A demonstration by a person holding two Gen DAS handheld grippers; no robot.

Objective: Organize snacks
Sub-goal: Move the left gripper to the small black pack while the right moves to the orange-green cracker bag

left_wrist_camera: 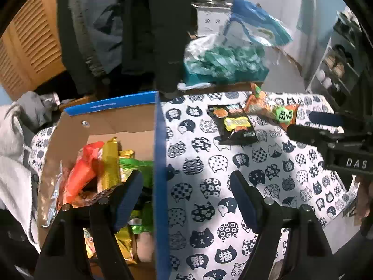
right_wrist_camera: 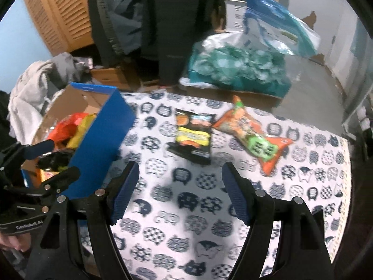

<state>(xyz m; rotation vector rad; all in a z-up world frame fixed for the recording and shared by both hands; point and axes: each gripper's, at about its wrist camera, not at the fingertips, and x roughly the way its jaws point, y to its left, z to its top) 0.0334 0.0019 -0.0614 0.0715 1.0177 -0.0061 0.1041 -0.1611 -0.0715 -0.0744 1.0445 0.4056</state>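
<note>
Both your grippers, left gripper (left_wrist_camera: pixel 186 186) and right gripper (right_wrist_camera: pixel 180 186), gape wide and empty; the slippery black packet (right_wrist_camera: pixel 193 137) could skid away from the box (right_wrist_camera: pixel 102 137) under a flat approach

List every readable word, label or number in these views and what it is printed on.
"DAS": right hand-held gripper, on its body.
"GeoRobot.AI", blurred, likely: left hand-held gripper, on its body.
"猫": cat-print tablecloth.
Black snack packet: print too blurred.
Orange snack packet: green label characters too blurred.
</note>
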